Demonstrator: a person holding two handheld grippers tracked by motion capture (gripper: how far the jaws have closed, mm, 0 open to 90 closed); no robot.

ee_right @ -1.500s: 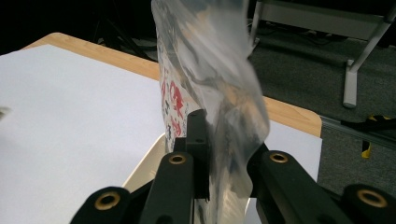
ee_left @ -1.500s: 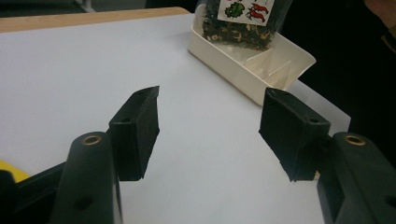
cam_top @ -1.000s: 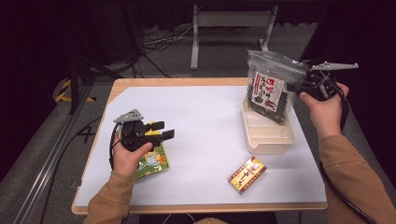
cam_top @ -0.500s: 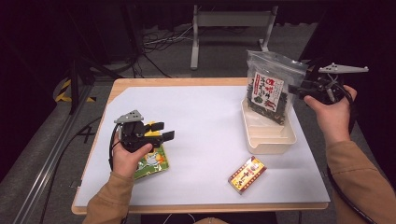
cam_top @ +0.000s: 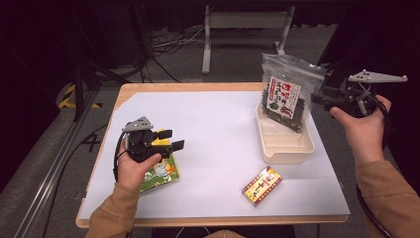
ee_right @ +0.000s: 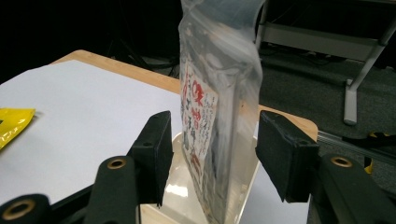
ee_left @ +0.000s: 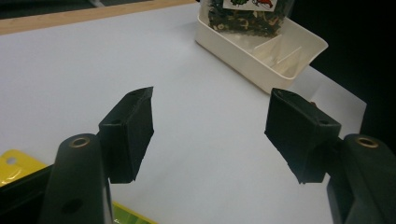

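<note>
Over at the right of the high view, the right claw [cam_top: 317,97] sits just beside the clear snack bag [cam_top: 286,94], which stands upright in the far end of the cream tray [cam_top: 292,148]. Its jaws have just been opening. In the right gripper view the bag [ee_right: 212,116] rises between the two black pads with a gap on either side, so the pads no longer press on it; the bag stands on its own, its lower edge down in the tray [ee_right: 177,196] and its printed label facing the left pad. The hand [cam_top: 364,124] holding that claw is off the right edge of the table [cam_top: 223,124], in the middle right of the frame.

The left claw [cam_top: 171,140] is in the lower left of the high view, well apart from the bag and pointing across the white table top toward the right. In the left gripper view its jaws stand wide apart with nothing between them but bare table [ee_left: 93,70], and the tray [ee_left: 252,49] with the bag [ee_left: 245,18] shows far off at the top of that frame. Under the left hand [cam_top: 133,166] lies a green and yellow packet [cam_top: 158,171]. A small red and yellow box [cam_top: 262,185] lies near the table's front edge, below the tray in the frame.
</note>
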